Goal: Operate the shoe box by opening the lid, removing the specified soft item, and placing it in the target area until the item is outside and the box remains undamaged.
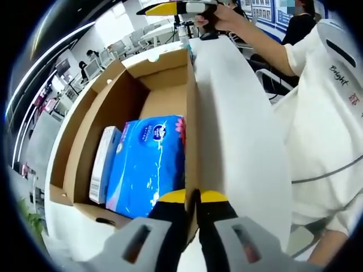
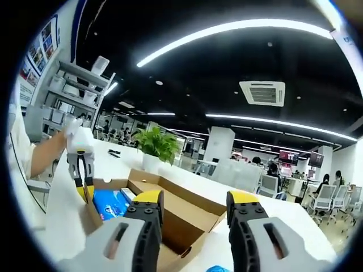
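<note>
The shoe box (image 1: 122, 93) lies open, brown cardboard inside and white outside. Its white lid (image 1: 238, 136) stands raised at the right, and my left gripper (image 1: 193, 199) is shut on the lid's edge. Inside lie a blue soft tissue pack (image 1: 148, 164) and a narrow white carton (image 1: 105, 164) beside it. A hand holds my right gripper (image 1: 176, 8) high beyond the box's far end. In the right gripper view my right gripper (image 2: 195, 201) hangs open above the open box (image 2: 181, 218), with nothing between its jaws. There the left gripper (image 2: 83, 173) clamps the lid (image 2: 62, 209), next to the blue pack (image 2: 110, 204).
The box rests on a white table (image 2: 283, 215). A potted green plant (image 2: 159, 144) stands behind the box. A person in a white shirt (image 1: 323, 124) stands close at the right. Shelves (image 2: 68, 96), chairs and desks with other people lie farther off.
</note>
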Tool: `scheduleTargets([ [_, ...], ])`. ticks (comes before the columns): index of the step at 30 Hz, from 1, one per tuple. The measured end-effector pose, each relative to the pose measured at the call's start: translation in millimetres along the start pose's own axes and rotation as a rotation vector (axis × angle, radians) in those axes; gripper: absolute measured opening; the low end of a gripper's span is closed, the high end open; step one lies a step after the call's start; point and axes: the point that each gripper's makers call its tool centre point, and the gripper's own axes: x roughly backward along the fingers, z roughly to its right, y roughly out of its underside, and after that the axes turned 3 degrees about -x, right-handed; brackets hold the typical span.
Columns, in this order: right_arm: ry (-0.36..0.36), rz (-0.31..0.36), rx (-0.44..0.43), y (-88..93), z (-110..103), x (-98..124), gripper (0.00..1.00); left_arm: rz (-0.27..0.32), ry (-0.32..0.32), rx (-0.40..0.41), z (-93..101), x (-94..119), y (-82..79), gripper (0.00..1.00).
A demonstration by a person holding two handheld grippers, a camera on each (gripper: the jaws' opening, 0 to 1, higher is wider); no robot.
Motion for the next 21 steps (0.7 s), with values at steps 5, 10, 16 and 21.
scheduleTargets([
  [5,-0.035,0.011,0.033,-7.2,-6.6,-5.2,0.44,-0.007,0.007,0.002,0.4,-0.2,-0.2,0.04],
  [10,-0.122,0.056,0.011,-22.1,-17.8,-14.9,0.44,-0.009,0.013,0.011,0.0,-0.2,-0.3,0.04],
  [16,-0.196,-0.005,0.031,-24.1,-26.3,-27.1,0.47,-0.003,0.015,0.000,0.0,0.2,-0.4,0.04],
  [21,-0.257,-0.024,0.003,-20.5,-33.7,-29.9,0.47,-0.003,0.013,0.000,-0.1,0.2,-0.5,0.04],
])
